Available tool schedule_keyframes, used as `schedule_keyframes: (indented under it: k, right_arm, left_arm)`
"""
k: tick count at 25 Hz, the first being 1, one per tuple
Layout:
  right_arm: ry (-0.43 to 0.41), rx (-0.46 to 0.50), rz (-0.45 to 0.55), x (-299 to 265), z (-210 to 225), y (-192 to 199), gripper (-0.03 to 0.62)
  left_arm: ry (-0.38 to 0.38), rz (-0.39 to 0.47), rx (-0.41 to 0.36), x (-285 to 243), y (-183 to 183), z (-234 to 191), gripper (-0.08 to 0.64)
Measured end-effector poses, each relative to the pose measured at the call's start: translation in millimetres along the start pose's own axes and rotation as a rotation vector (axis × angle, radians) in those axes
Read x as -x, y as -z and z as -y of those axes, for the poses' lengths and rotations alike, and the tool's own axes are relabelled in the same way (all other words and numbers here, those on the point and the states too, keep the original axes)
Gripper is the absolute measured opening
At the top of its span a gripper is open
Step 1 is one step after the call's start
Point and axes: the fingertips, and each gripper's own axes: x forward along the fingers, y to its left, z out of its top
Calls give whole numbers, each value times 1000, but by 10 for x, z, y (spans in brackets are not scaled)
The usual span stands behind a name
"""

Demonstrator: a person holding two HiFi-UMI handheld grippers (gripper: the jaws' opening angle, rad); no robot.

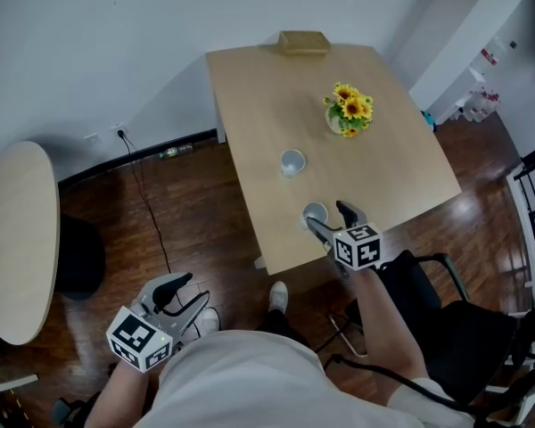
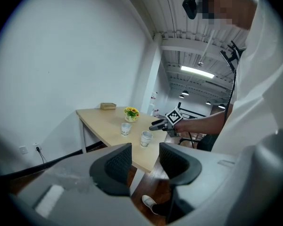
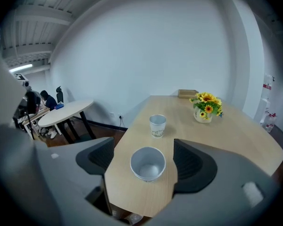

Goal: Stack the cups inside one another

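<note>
- Two claws are in play. The right claw [image 1: 325, 214] stands wide open at the near edge of the desk [image 1: 401, 150], one jaw on either side of the near cup [image 3: 147, 163]. A gap shows on both sides, so neither jaw touches it.
- The left claw [image 2: 145, 161] is held low beside the person's body, off the desk and over the dark wooden floor [image 1: 205, 212]. Its jaws stand apart with a narrower gap than the right claw's, and they grip nothing.
- Two cups, both pale and both upright on the desk, well apart from each other. Neither sits inside the other.
- The near cup stands close to the desk's near edge, and its mouth shows only its own bare bottom.
- The far cup [image 3: 157, 125] stands further in, about mid-desk, with a faint pattern on its wall. Its inside looks bare from the head view.
- One small vase [image 1: 341, 123] stands beyond the far cup, toward the right. It holds a bunch of sunflowers [image 1: 350, 105].
- One flat tan box [image 1: 303, 41] lies at the desk's far edge against the wall.
- One round table [image 1: 13, 239] stands off to the left.
- One black chair [image 1: 446, 310] is at the desk's near right corner.
</note>
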Motion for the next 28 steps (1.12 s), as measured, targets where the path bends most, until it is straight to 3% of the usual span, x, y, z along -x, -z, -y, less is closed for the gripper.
schedule_keyframes:
  k: [7, 16, 22, 28]
  right_arm:
    - [37, 63, 119, 574, -156, -585, 390]
    - [138, 44, 128, 875, -452, -624, 390]
    - [159, 34, 92, 763, -768, -498, 390]
    - [133, 40, 44, 312, -764, -577, 390]
  left_arm:
    - [39, 27, -33, -64, -121, -38, 193]
    - [142, 49, -92, 192, -100, -88, 192]
    - [179, 38, -118, 494, 75, -169, 213]
    - [132, 40, -94, 564, 112, -407, 213]
